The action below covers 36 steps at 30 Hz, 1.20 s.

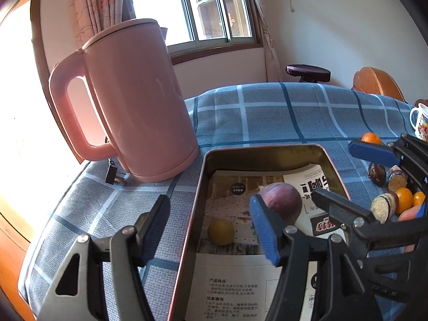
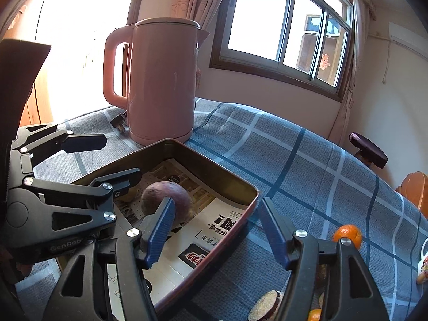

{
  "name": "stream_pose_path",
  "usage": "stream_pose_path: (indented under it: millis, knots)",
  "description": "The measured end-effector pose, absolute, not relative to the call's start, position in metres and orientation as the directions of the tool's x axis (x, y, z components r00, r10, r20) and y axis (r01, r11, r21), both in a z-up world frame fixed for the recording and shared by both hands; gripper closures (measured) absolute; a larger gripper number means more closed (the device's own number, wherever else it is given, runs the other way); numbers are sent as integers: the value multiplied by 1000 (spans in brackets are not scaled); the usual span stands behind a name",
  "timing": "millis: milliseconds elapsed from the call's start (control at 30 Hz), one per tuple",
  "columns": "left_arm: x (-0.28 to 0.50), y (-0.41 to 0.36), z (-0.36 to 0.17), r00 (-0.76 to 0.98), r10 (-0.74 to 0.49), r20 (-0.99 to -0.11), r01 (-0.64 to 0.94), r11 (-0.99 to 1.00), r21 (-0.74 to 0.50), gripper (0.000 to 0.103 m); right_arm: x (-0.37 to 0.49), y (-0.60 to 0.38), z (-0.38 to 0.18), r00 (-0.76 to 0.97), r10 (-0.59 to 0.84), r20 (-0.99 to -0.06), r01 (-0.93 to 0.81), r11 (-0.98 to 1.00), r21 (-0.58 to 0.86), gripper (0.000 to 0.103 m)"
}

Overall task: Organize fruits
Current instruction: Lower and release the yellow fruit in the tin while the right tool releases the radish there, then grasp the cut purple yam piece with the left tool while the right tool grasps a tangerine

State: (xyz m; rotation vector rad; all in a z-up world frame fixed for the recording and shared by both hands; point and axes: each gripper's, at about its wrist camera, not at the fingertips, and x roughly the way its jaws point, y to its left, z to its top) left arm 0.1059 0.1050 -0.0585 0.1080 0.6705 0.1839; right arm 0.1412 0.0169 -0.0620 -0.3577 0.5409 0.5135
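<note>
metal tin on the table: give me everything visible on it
The tin is a shallow rectangular tray with rounded corners, reddish outside, dull gold inside, lidless. It sits flat on the plaid tablecloth near the pink kettle. Printed leaflets line its floor, carrying a purple fruit and a yellow fruit.

My left gripper's finger (image 1: 263, 230) covers part of the purple fruit (image 1: 283, 200); the mug (image 1: 418, 119) is cut off at the frame's edge.

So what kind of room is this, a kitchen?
Probably a lived-in home room, not clearly a kitchen: a curtained window, a pink kettle and a tin box of fruit on a checked tablecloth.
</note>
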Motion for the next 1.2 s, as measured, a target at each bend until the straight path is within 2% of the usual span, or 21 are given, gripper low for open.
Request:
stream_pose_path:
  millis: [100,633,1033,1133,1200]
  knots:
    - [99,100,-54,783,185,-594,-131,982,135,30,134,4,-54,748,359,-558,-534,825,-186,30]
    - [76,-12,-61,800,3,-599,89,988,124,30,82,-155,-41,830,131,-541,-246,958,-145,29]
    - [95,-66,-79,747,-47,-663,175,976,128,31,82,-169,-72,760,139,-635,-270,956,-114,29]
    - [102,-68,-84,725,-58,-686,181,977,108,42,87,-169,-77,737,144,-660,-276,956,-100,44]
    - [107,-70,-88,705,-72,-705,190,978,90,45,89,-170,-79,724,150,-673,-280,956,-89,46]
